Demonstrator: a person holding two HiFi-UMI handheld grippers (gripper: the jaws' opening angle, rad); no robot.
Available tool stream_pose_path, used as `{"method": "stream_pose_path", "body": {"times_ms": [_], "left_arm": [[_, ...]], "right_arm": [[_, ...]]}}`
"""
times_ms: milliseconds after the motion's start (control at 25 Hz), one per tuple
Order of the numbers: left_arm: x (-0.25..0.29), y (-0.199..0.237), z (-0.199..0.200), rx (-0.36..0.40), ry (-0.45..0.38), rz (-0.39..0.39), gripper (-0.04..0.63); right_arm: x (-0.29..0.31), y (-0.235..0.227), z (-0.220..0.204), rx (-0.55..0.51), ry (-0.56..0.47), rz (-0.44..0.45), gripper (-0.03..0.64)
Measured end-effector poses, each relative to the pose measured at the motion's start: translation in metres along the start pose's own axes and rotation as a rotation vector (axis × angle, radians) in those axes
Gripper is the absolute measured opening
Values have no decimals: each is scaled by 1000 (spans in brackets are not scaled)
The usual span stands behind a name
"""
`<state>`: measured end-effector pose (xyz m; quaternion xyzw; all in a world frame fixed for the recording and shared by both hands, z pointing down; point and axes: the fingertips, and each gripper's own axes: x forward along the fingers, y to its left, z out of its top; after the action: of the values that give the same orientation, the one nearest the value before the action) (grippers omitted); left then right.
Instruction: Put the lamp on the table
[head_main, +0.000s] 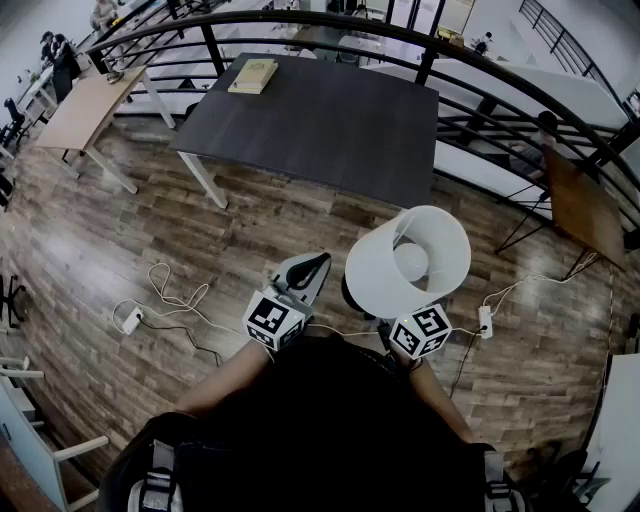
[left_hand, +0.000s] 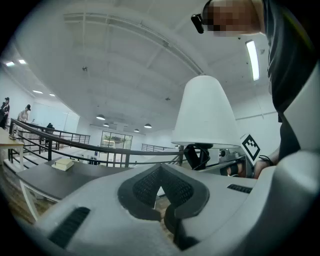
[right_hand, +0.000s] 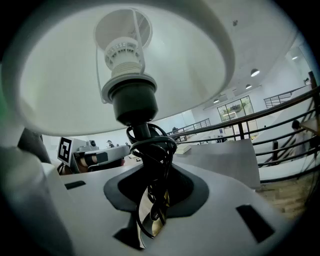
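The jaws of the right gripper are closed on the thin dark stem of a white lamp with a cone-shaped shade. A black cord is looped round that stem just above the jaws, and some of it hangs down between them. The jaws of the left gripper are pulled together with only a thin crack at the top, and they hold nothing. In the head view the lamp is at the lower right of the middle, held up over the brown wood plank floor and not on any table. Its shade leans so that the open top faces up, and a round white bulb shows inside. The left gripper sits just to the left of the shade, near it but not touching. A dark grey tabletop with white legs lies in the upper middle of the head view, well apart from the lamp. A flat pale yellow book rests on its upper left corner. A curved black metal railing runs behind the tabletop along the upper part of the frame. On the floor at the lower left lies a thin white cable with a small white plug block. A light wood desk stands at the upper left.
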<state>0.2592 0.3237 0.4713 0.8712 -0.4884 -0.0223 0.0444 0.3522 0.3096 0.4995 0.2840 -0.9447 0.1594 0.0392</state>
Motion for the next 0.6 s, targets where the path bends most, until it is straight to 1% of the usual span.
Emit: {"method": "stream_pose_path", "body": {"times_ms": [200, 480, 600], "left_arm": [[2, 0, -4, -13, 12, -2, 9], [0, 23, -7, -30, 14, 4, 9], [-1, 41, -8, -33, 16, 10, 9]], "right_arm": [[1, -1, 0, 1, 4, 6, 97], [22, -3, -2, 13, 13, -2, 97], [38, -1, -4, 24, 15, -2, 97]]}}
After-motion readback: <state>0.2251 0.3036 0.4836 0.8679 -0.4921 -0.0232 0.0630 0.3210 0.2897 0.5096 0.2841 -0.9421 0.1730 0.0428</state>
